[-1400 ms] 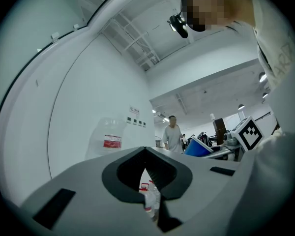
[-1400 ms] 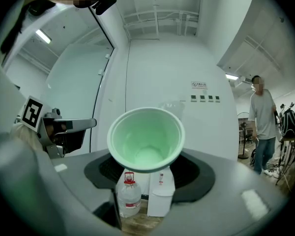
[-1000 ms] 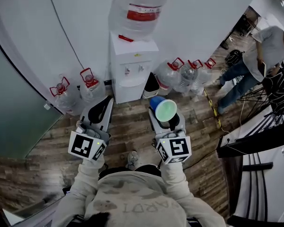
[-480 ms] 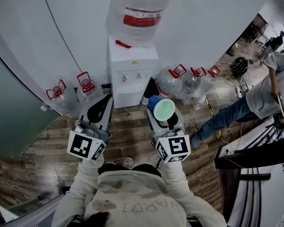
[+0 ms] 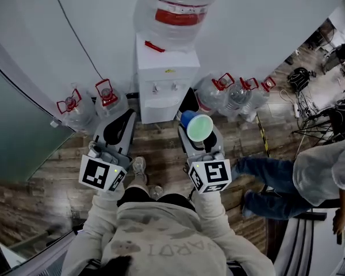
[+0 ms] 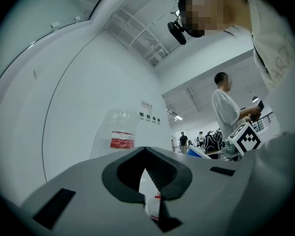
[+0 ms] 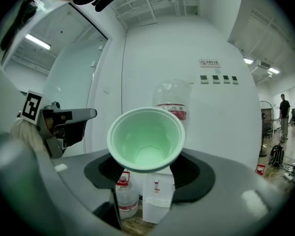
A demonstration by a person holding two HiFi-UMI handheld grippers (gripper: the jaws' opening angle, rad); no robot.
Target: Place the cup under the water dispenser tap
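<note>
The right gripper [image 5: 198, 137] is clamped on a plastic cup, blue outside and pale green inside [image 7: 145, 140], which is held off the floor and tipped so its mouth faces back at the person. The left gripper [image 5: 122, 125] has its jaws together on nothing. Ahead stands the white water dispenser [image 5: 164, 85] with its clear, red-labelled bottle [image 5: 175, 13]; the cup is not yet under the taps [image 5: 154, 88].

The cup [image 5: 196, 127] looks like smooth plastic with a faint sheen inside. The water dispenser [image 5: 164, 82] has a smooth white casing under a clear plastic bottle [image 5: 172, 10]. The floor [image 5: 161, 154] shows matt wood-grain planks.
</note>
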